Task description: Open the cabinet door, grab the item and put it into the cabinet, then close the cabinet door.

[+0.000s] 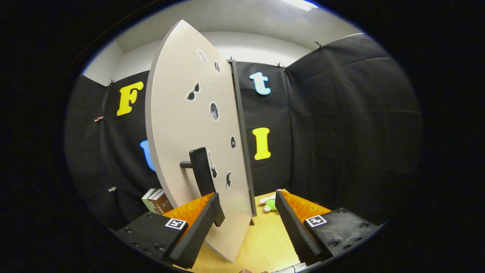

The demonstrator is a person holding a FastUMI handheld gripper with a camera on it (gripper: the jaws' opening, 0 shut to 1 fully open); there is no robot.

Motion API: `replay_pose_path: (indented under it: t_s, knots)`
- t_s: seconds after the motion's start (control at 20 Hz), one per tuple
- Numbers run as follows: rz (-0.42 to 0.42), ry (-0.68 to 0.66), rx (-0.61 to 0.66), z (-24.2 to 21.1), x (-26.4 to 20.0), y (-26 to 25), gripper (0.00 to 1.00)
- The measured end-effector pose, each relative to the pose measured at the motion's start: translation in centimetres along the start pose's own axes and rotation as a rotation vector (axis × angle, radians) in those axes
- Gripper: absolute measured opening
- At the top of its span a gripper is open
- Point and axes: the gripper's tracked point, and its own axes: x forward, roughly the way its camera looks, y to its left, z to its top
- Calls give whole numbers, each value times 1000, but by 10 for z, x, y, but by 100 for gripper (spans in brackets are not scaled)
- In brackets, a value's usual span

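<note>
Cabinet door (189, 125) swung part open, fingers (248, 223) spread wide and empty.
The left finger sits just beside the door's black handle (201, 170), not clamping it. A green-and-white item (269, 204) lies on the yellow surface (265, 242) beyond the fingers; books (157, 201) stand behind the door.

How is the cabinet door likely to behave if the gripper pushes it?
The door looks like a flat, rigid panel, so it should swing rather than flex. Its handle protrudes just ahead of the open gripper, and could snag a finger.
</note>
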Motion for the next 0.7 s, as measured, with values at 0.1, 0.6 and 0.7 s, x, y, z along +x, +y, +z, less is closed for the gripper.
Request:
replay_pose_path:
  t_s: [0.1,0.6,0.7]
  knots:
    - [71,27,-2,-14,12,38,98]
    - [184,87,-10,-39,44,126,98]
    - [184,78,-22,-34,42,127,98]
